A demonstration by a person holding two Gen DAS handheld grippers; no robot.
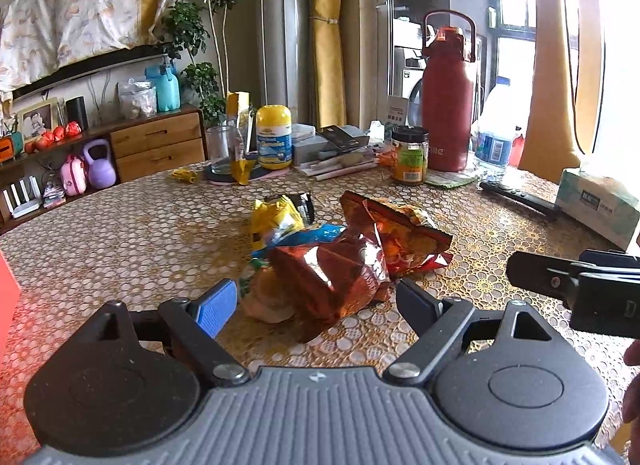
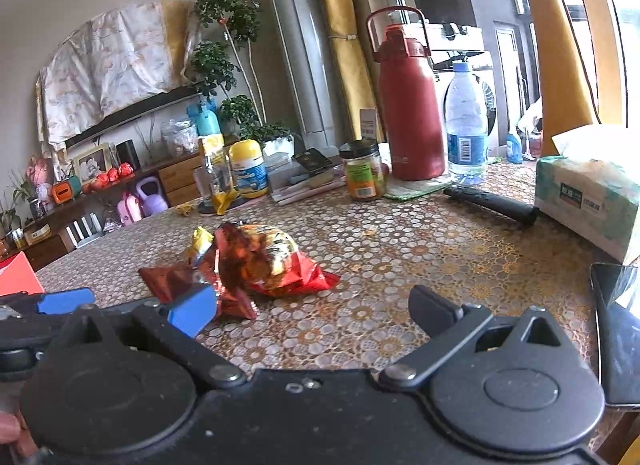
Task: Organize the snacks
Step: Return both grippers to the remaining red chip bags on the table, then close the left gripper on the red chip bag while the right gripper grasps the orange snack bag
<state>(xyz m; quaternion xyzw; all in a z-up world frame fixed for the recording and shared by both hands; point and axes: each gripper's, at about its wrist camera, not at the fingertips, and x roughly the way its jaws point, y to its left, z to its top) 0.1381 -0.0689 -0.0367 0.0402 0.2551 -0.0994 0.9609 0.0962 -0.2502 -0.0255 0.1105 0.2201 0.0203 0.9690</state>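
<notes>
A heap of snack bags lies mid-table. In the left wrist view a shiny red bag (image 1: pixel 336 273) lies nearest, with a second red bag (image 1: pixel 404 237), a yellow bag (image 1: pixel 276 217) and a blue wrapper (image 1: pixel 308 235) behind it. My left gripper (image 1: pixel 316 301) is open, its fingers either side of the near red bag and just short of it. My right gripper (image 2: pixel 312 309) is open and empty over bare tablecloth, the heap (image 2: pixel 256 261) ahead to its left. The right gripper also shows in the left wrist view (image 1: pixel 576 281) at the right edge.
At the table's back stand a red flask (image 1: pixel 446 101), a water bottle (image 2: pixel 466 125), a dark-lidded jar (image 1: pixel 409 155), a yellow-lidded tub (image 1: pixel 274 137), a glass (image 1: pixel 222 149) and books. A remote (image 2: pixel 492 203) and tissue box (image 2: pixel 588 197) lie right. A phone (image 2: pixel 620 337) sits near right.
</notes>
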